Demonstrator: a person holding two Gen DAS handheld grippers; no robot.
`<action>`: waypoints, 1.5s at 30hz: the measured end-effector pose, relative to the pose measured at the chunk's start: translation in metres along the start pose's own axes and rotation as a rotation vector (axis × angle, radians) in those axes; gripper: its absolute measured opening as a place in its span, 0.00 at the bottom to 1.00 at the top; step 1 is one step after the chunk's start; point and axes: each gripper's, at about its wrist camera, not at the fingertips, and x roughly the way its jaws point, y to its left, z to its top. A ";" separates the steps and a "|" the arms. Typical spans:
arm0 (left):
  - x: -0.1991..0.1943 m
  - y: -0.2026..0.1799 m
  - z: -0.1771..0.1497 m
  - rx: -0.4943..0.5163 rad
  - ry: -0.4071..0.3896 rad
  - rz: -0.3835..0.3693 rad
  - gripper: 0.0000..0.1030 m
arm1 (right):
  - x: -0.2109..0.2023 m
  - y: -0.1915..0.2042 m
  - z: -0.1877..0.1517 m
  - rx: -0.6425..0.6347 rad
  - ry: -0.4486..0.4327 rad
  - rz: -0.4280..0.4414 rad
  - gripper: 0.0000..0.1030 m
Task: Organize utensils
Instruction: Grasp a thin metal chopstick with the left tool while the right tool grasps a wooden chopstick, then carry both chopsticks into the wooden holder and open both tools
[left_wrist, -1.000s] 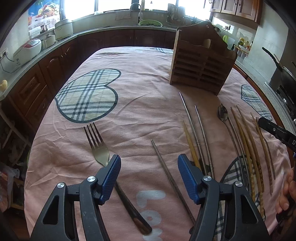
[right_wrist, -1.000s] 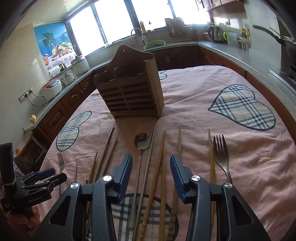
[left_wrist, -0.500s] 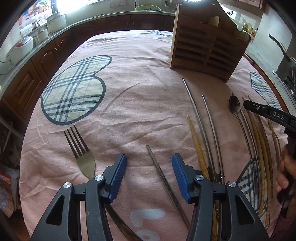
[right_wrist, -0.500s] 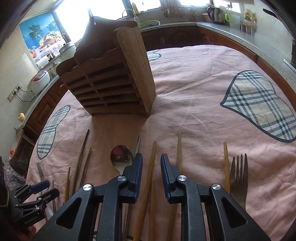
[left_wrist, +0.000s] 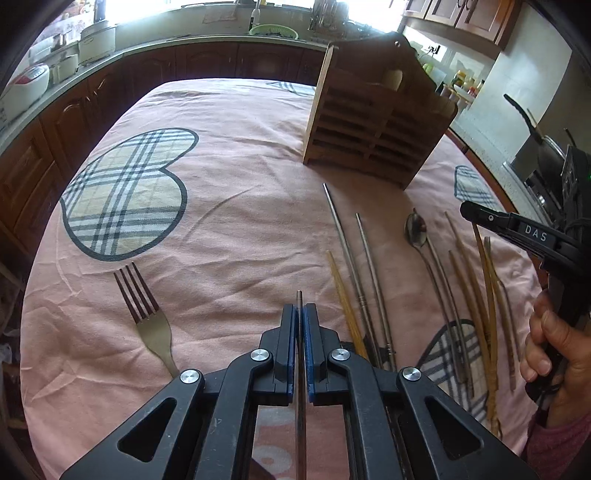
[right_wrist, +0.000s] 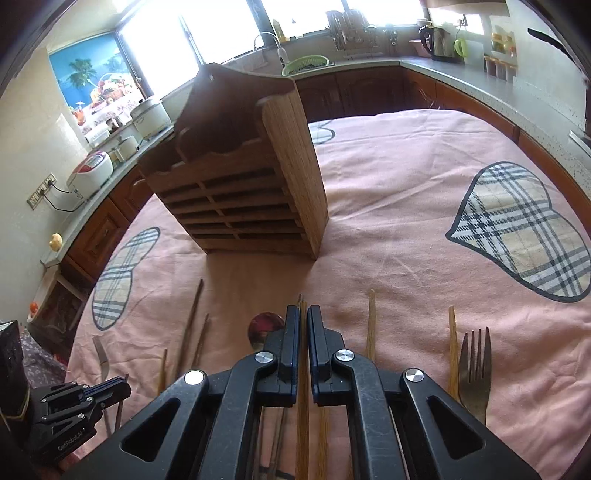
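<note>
Now left gripper (left_wrist: 300, 325) pinched on dark chopstick (left_wrist: 299, 301), right gripper (right_wrist: 300, 325) on bamboo chopstick (right_wrist: 303, 314); both thin, stiff, light, slippery; grip mid-shaft.

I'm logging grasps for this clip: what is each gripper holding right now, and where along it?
The left gripper is shut on a dark metal chopstick, near its tip. The right gripper is shut on a wooden chopstick, also near its tip.

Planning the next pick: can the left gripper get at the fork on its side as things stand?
Probably not yet. The left gripper is shut on a dark chopstick, so its jaws are occupied. The fork itself lies alone on bare cloth to its left, nothing over it.
</note>
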 end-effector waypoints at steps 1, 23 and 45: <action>-0.007 0.003 0.000 -0.005 -0.011 -0.007 0.03 | -0.009 0.001 0.000 0.001 -0.012 0.010 0.04; -0.154 0.008 0.001 0.005 -0.262 -0.101 0.03 | -0.125 0.051 0.027 -0.090 -0.234 0.086 0.04; -0.184 -0.004 0.079 0.029 -0.545 -0.100 0.03 | -0.165 0.049 0.107 -0.028 -0.502 0.073 0.04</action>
